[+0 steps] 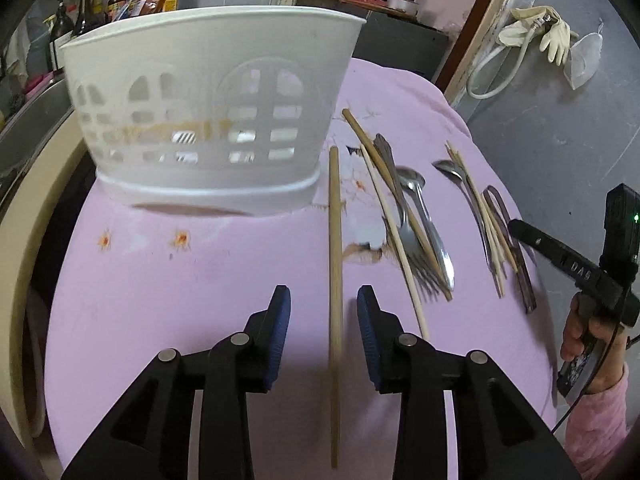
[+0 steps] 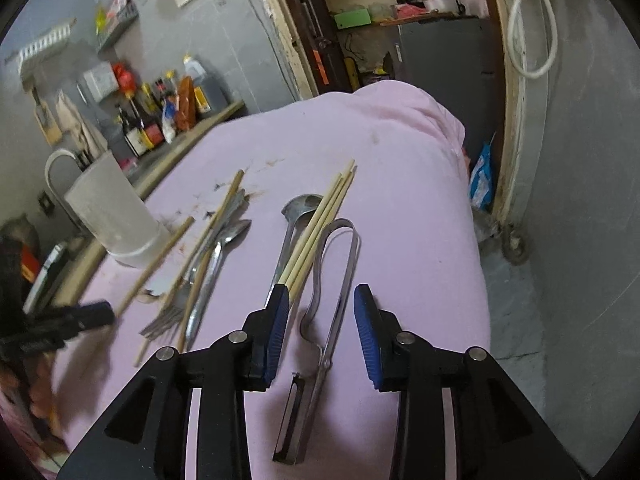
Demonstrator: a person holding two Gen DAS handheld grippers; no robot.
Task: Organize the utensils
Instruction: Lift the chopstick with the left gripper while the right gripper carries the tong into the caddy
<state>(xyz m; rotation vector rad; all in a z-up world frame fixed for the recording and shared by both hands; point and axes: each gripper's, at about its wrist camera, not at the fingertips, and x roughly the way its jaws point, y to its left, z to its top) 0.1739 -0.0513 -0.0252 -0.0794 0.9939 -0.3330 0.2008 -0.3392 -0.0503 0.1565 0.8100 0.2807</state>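
1. Around the work area, a pink cloth covers the table, and a row of sauce bottles stands on a counter behind it. Pale rubber gloves hang on the grey wall at the far right.
2. Nearest the left gripper, a single wooden chopstick lies lengthwise on the cloth. It runs between the blue pads, which stand apart on either side without pressing it, so the jaws are released.
3. Beside that chopstick, a mixed heap holds a fork, a spoon and more chopsticks, crossing and touching one another.
4. Further right, a second spoon lies under a bundle of pale chopsticks, whose near ends touch or pass just behind the right gripper's left pad.
5. Metal tongs lie between the parted fingers of the right gripper, not pinched; a dark peeler-like tool sits just below them. This gripper is also released.
6. For containers, a white slotted basket stands upright on the cloth at the far left, just beyond the single chopstick. Its inside cannot be seen from either view.
7. Lastly, a hand in a pink sleeve holds the right gripper's handle.
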